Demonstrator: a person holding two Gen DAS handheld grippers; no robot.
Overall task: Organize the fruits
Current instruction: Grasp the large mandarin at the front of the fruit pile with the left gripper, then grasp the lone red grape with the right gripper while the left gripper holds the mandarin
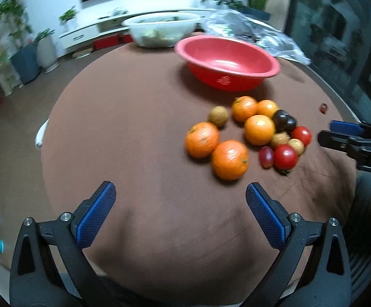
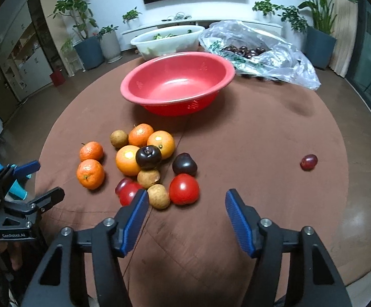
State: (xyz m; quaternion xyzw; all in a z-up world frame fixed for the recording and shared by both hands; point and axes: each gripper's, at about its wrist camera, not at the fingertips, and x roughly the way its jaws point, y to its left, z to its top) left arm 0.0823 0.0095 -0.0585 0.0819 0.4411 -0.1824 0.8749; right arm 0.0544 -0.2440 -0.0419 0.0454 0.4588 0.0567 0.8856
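Observation:
A pile of fruit lies on the round brown table [image 2: 262, 133]: several oranges [image 2: 90, 174] [image 1: 229, 160], red tomatoes [image 2: 184, 189] [image 1: 285, 156], dark plums [image 2: 148, 157], brown longans [image 2: 158, 196]. A lone grape [image 2: 308, 162] lies apart at the right. An empty red basin [image 2: 177, 83] [image 1: 227, 62] stands behind the pile. My left gripper [image 1: 180, 194] is open and empty, in front of the oranges. My right gripper [image 2: 186, 199] is open and empty, just in front of a tomato.
A white tub [image 2: 168, 39] with greens and a clear plastic bag [image 2: 259, 51] of dark fruit stand at the table's far edge. Potted plants and a TV cabinet stand beyond. The other gripper shows at each view's side [image 1: 351, 140] [image 2: 26, 192].

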